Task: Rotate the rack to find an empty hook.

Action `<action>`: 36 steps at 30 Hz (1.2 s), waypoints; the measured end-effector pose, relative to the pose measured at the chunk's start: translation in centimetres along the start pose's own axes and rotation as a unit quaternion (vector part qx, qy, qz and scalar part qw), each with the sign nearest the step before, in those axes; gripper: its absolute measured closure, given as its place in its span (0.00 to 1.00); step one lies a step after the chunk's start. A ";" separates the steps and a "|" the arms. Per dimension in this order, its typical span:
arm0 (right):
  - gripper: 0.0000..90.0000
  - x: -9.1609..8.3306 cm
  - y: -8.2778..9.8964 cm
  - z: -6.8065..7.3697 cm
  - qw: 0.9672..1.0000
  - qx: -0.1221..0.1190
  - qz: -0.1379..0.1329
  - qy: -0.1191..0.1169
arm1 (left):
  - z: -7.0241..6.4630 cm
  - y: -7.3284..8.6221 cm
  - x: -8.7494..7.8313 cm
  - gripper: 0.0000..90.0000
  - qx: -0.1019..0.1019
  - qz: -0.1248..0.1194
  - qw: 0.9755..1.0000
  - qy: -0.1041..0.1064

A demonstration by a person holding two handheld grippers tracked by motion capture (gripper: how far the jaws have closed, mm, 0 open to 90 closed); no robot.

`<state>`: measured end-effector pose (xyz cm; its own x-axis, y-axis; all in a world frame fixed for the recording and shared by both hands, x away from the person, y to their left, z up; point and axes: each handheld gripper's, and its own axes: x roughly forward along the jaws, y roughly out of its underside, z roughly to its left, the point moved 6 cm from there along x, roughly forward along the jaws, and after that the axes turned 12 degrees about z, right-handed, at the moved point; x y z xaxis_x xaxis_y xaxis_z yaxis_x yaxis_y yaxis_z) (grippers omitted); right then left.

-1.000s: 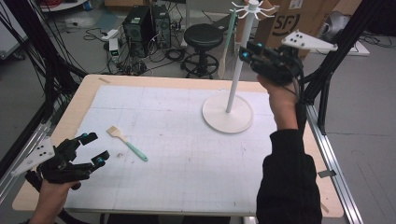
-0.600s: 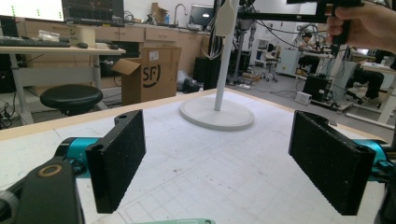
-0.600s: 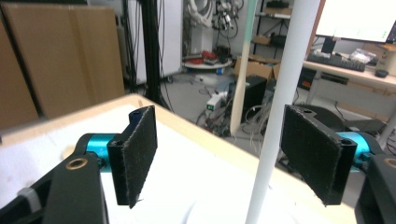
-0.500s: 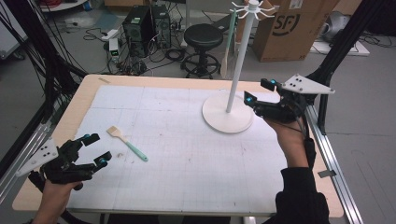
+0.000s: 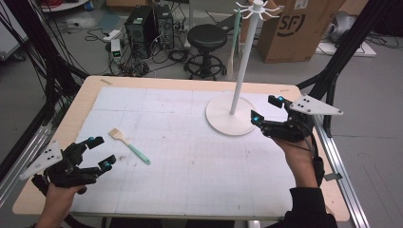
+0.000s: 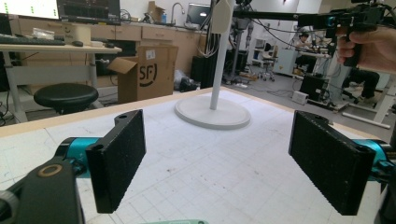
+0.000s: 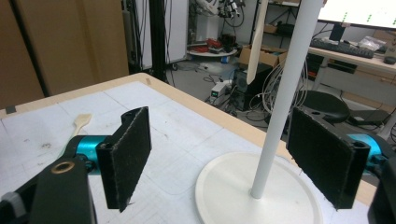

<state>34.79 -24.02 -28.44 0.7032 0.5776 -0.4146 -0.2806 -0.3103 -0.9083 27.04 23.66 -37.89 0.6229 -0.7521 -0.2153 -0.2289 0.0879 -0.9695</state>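
The right hand-held gripper (image 5: pixel 267 109) has come down from the top of the white rack (image 5: pixel 243 61) to desk level, just right of the rack's round base (image 5: pixel 227 118); a second ago it was raised at the hooks. Its jaws have just been opening and now stand wide and released, with nothing between the pads; in the right gripper view the pole (image 7: pixel 280 102) rises between and beyond the jaws, untouched. A pale utensil (image 5: pixel 235 42) hangs from a hook at the top of the rack, on its far left side, its wooden end pointing down. Judgement: this item is hung, and the right hand-held gripper is free of it. The remaining loose item, a small brush (image 5: pixel 129 145) with a green handle, lies flat on the white mat (image 5: pixel 190 156) at the near left of the desk (image 5: pixel 95 85), its bristle end pointing far-left. The left hand-held gripper (image 5: pixel 99 153) sits just left of the brush, jaws released and empty, and has not shifted over the last second; in the left gripper view the green handle tip (image 6: pixel 180 222) shows at the bottom edge between the pads. Judgement: the brush is next for pickup, and the left hand-held gripper is the closer one.
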 end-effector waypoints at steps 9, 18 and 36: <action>0.23 0.3 0.6 0.2 1.000 0.004 0.006 -0.010 | 0.0 0.2 0.2 0.21 -0.003 0.000 1.000 0.002; 0.23 0.2 0.7 0.3 1.000 0.005 0.004 -0.013 | -0.1 0.2 0.2 0.22 -0.003 0.002 1.000 0.002; 0.23 0.5 0.6 0.4 1.000 0.003 0.008 -0.016 | -0.1 0.5 0.5 0.22 -0.006 0.003 1.000 0.003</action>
<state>34.77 -23.62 -29.24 0.6776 0.5957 -0.4312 -0.2961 -0.3157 -0.9015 27.16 23.27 -38.50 0.6170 -0.7554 -0.2206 -0.2424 0.0842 -0.9665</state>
